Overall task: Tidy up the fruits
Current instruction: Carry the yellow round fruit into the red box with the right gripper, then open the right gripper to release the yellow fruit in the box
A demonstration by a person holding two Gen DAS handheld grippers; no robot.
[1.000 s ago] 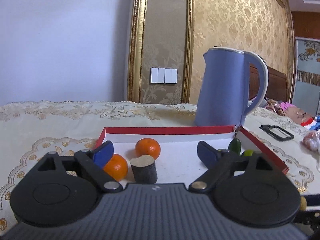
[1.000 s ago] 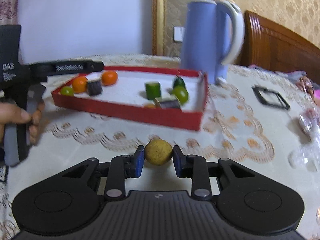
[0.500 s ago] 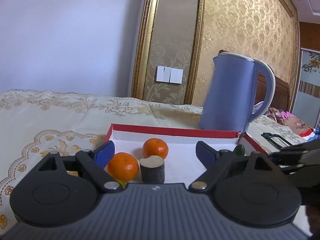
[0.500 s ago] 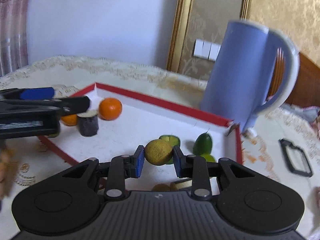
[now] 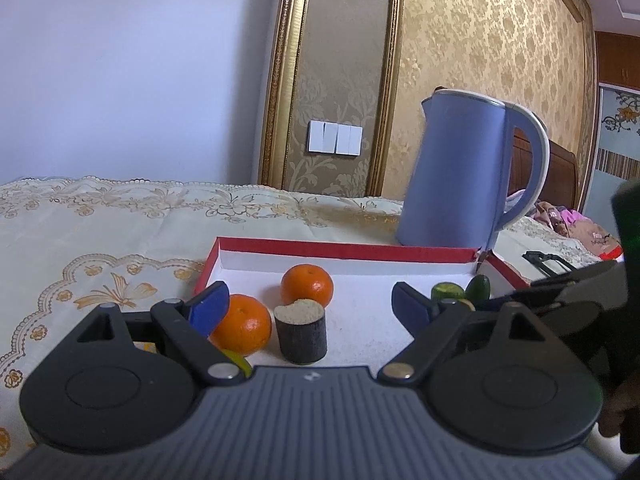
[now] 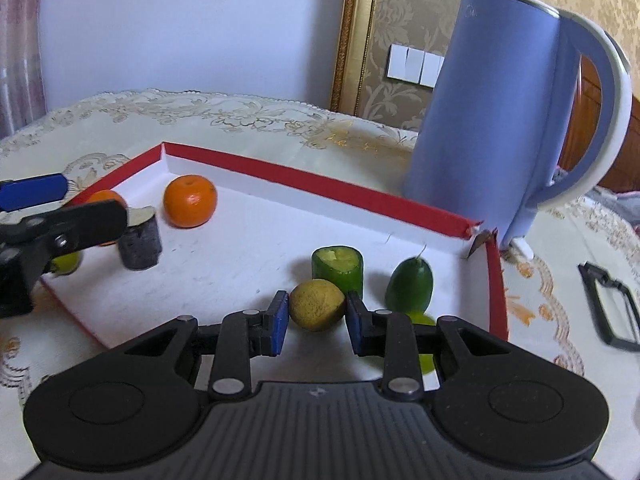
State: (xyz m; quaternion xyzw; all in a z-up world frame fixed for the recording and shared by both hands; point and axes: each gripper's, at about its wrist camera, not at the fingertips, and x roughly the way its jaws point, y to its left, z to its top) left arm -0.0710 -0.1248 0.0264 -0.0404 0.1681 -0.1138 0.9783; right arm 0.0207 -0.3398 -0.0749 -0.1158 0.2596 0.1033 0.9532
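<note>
A red-walled tray (image 6: 328, 190) with a white floor holds the fruit. My right gripper (image 6: 317, 314) is shut on a yellow-brown lemon (image 6: 317, 305) over the tray's right part, in front of a cut green piece (image 6: 338, 266) and a dark green fruit (image 6: 410, 284). Two oranges (image 5: 307, 285) (image 5: 242, 324) and a dark cylinder piece (image 5: 301, 334) sit at the tray's left end. My left gripper (image 5: 310, 306) is open and empty, its fingers either side of that group. It also shows in the right wrist view (image 6: 60, 220).
A tall blue kettle (image 6: 508, 116) stands just behind the tray's far right corner. A black frame-like object (image 6: 610, 304) lies on the lace tablecloth (image 5: 100, 232) right of the tray. A small green fruit (image 6: 66, 262) lies under the left gripper.
My right gripper has carried the lemon from the tablecloth over the front wall to above the tray floor. My left gripper has edged closer to the oranges.
</note>
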